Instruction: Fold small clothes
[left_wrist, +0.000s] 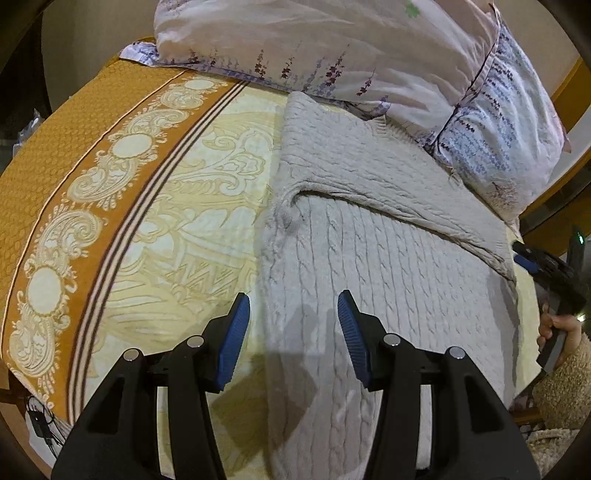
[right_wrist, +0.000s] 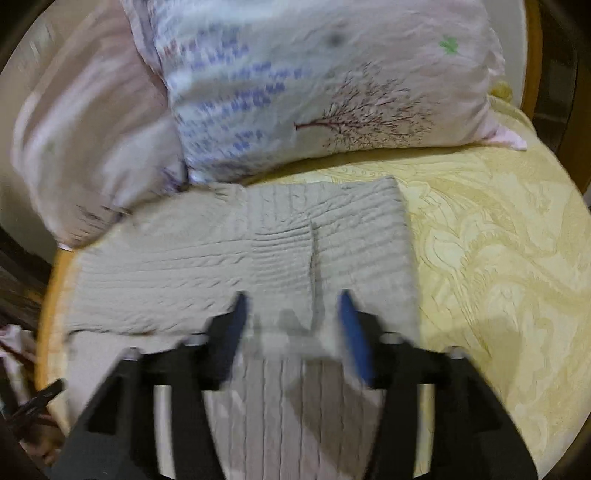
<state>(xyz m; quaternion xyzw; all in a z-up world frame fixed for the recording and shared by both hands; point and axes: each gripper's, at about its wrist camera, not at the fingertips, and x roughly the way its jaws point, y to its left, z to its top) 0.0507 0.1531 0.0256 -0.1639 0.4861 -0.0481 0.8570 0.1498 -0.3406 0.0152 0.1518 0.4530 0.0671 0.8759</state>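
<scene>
A grey cable-knit sweater lies flat on the bed, spread across the yellow patterned bedspread just below two pillows at the top of both frames. In the left wrist view it fills the centre and right of the frame. A sleeve is already folded across the body, running diagonally from the upper middle toward the right edge. In the right wrist view, the sweater sits in the middle of the frame, with folded layers lying one over another and a seam between them near the centre.

The left gripper hovers over the sweater's left edge at the bottom of its frame. Its fingers are apart, with nothing between them. The right gripper appears at the bottom of its own blurred frame. Its fingers are also apart, above the cloth and gripping none of it. In the left wrist view, the same gripper shows at the right edge, held in a hand.

The task looks partly done: at least one sleeve fold is in place, and both tools are free of the fabric. Probably the other side still needs folding in, followed by a fold along the length to make a compact bundle. Whether a second sleeve is already tucked in cannot be told from these views.
</scene>
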